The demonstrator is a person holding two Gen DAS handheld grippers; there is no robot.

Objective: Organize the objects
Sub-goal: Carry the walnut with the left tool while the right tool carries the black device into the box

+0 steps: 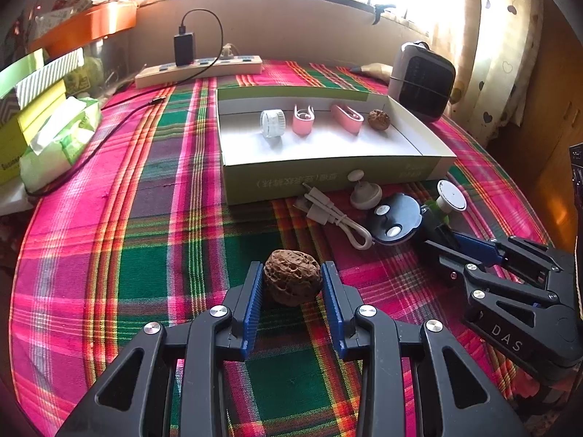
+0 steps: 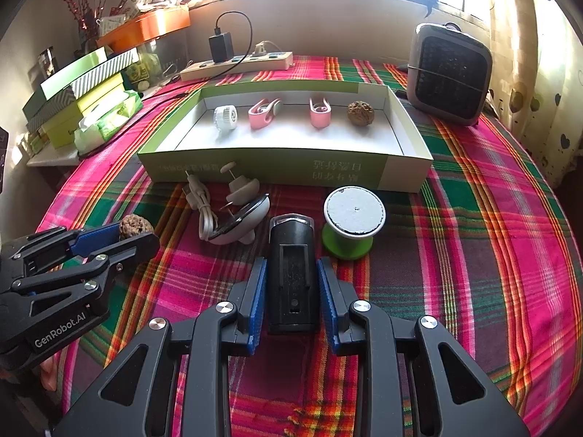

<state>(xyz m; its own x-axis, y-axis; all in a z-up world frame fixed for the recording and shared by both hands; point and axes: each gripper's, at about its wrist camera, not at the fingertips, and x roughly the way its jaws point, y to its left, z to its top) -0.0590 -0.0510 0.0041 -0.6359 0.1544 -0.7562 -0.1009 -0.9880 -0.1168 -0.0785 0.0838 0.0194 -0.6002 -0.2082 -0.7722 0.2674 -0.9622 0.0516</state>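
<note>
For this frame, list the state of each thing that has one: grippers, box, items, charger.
Left gripper: shut on the wrinkled brown walnut, on the cloth.
Right gripper: shut on the black rectangular device.
Shallow green-and-white cardboard box: open, holding four items.
Second walnut: inside the box.
Two pink clips: inside the box.
Green spool: outside the box, on end.
Black charger: plugged into the power strip.

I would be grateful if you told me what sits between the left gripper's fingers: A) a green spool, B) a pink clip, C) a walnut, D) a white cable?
C: the left gripper has its blue pads against both sides of a brown, wrinkled walnut resting on the plaid tablecloth.
</note>
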